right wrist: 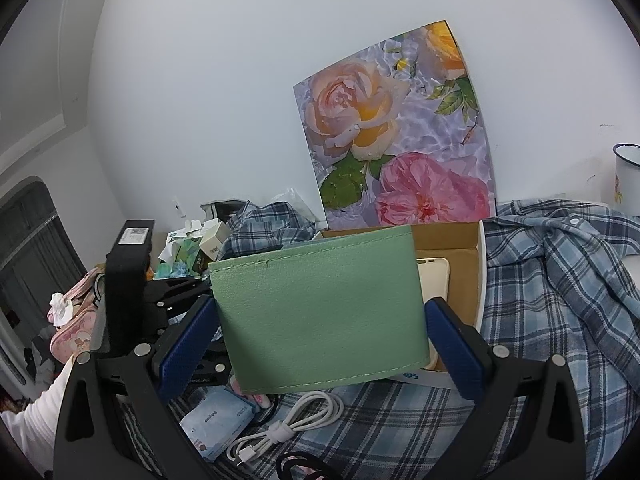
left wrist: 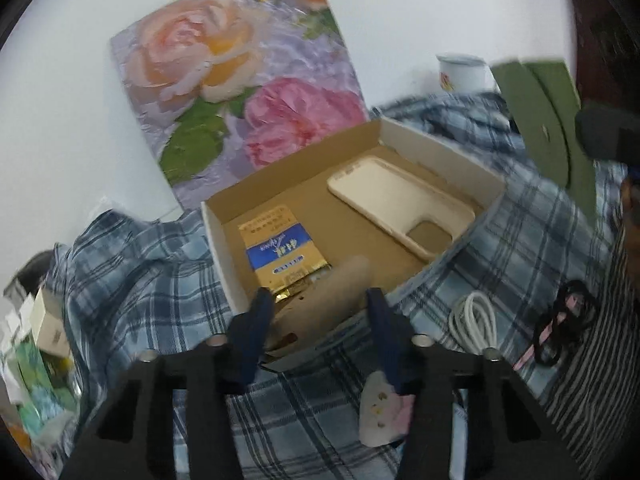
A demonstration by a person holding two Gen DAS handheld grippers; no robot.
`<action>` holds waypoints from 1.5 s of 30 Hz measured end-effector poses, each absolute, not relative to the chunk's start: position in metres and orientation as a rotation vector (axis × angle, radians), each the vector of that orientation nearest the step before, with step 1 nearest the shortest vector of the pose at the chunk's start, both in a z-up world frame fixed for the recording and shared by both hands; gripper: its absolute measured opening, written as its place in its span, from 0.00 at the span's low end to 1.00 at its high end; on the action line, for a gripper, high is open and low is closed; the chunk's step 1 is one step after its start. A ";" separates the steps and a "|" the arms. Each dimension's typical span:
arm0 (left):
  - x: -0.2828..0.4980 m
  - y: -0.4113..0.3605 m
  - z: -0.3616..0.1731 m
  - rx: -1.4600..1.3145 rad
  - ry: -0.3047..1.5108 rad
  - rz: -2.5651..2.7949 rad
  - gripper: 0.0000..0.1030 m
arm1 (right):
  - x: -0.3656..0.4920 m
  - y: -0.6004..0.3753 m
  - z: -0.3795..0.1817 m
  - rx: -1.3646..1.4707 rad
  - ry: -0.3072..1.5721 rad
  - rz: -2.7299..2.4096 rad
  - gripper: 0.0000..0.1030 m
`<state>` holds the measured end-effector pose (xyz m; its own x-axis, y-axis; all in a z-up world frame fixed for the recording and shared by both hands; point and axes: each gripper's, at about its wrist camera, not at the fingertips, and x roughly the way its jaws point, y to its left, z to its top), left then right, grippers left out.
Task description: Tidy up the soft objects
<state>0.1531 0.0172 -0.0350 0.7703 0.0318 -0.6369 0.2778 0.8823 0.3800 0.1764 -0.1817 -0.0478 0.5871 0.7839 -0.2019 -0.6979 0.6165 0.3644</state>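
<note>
My left gripper (left wrist: 319, 300) hangs over the near wall of an open cardboard box (left wrist: 440, 152). Its blue pads rest against both sides of a beige soft pouch (left wrist: 324, 304) that leans over that wall. Inside the box lie a cream phone case (left wrist: 384, 196) and a gold and blue packet (left wrist: 280, 252). My right gripper (right wrist: 320, 302) is shut on a green leather-like sheet (right wrist: 320, 312) and holds it upright in front of the box (right wrist: 448, 236). The same sheet (left wrist: 540, 120) shows at the upper right in the left wrist view.
A blue plaid cloth (left wrist: 520, 240) covers the surface. On it lie a coiled white cable (left wrist: 474, 320), a black cord (left wrist: 560, 320), a small pale soft piece (left wrist: 380, 412) and a blue tissue pack (right wrist: 220, 424). A flower picture (left wrist: 240, 88) and a mug (left wrist: 460, 72) stand by the wall.
</note>
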 end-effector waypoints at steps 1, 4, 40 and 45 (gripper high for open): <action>0.155 0.016 -0.037 0.507 0.692 -0.146 0.45 | 0.176 -0.182 -0.048 0.259 0.362 0.873 0.99; 0.159 0.019 -0.037 0.501 0.703 -0.189 0.34 | 0.177 -0.182 -0.048 0.259 0.366 0.875 0.99; 0.178 0.007 0.093 0.068 0.336 -0.059 0.12 | 0.235 -0.173 0.077 0.227 0.245 0.682 0.99; 0.195 0.012 0.065 0.051 0.387 -0.052 0.12 | 0.253 -0.163 0.045 0.208 0.306 0.687 0.99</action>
<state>0.1946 0.0116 0.0648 0.9249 -0.0412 -0.3779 0.0605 0.9974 0.0393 0.2534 -0.1626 0.0452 0.7315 0.6493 -0.2080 -0.5888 0.7555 0.2875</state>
